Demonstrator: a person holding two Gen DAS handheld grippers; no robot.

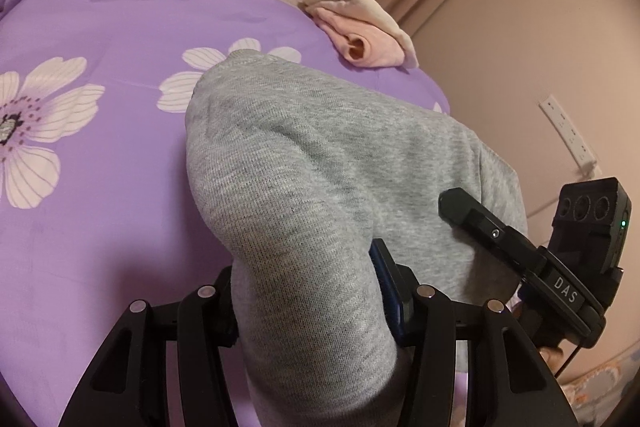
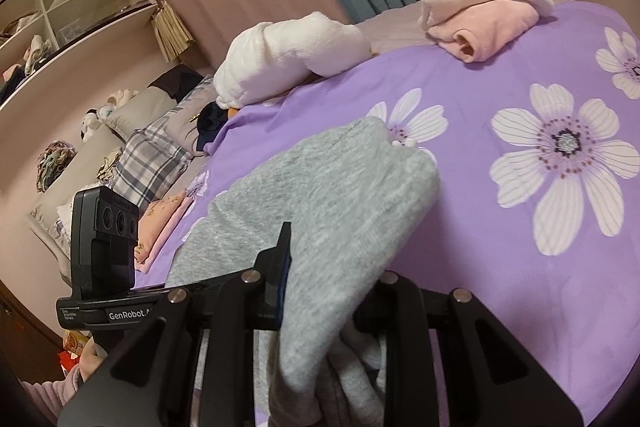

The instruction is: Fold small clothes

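A grey knit garment (image 1: 320, 155) hangs lifted over a purple flowered bed cover (image 1: 100, 27). My left gripper (image 1: 308, 279) is shut on one bunched end of it, and cloth fills the gap between its black fingers. In the right wrist view my right gripper (image 2: 332, 267) is shut on another part of the grey garment (image 2: 340, 187), which drapes over its fingers. The right gripper's finger (image 1: 456, 203) lies against the garment's right side in the left wrist view. The left gripper's camera housing (image 2: 104, 227) shows at the left of the right wrist view.
A folded pink garment (image 2: 480, 27) lies at the far edge of the bed cover (image 2: 520, 287), beside a white plush toy (image 2: 292, 55). Pillows and a folded pink stack (image 2: 160, 227) lie to the left. Curtains hang behind, shelves (image 2: 60, 15) stand far left, and a wall socket (image 1: 568, 135) is at right.
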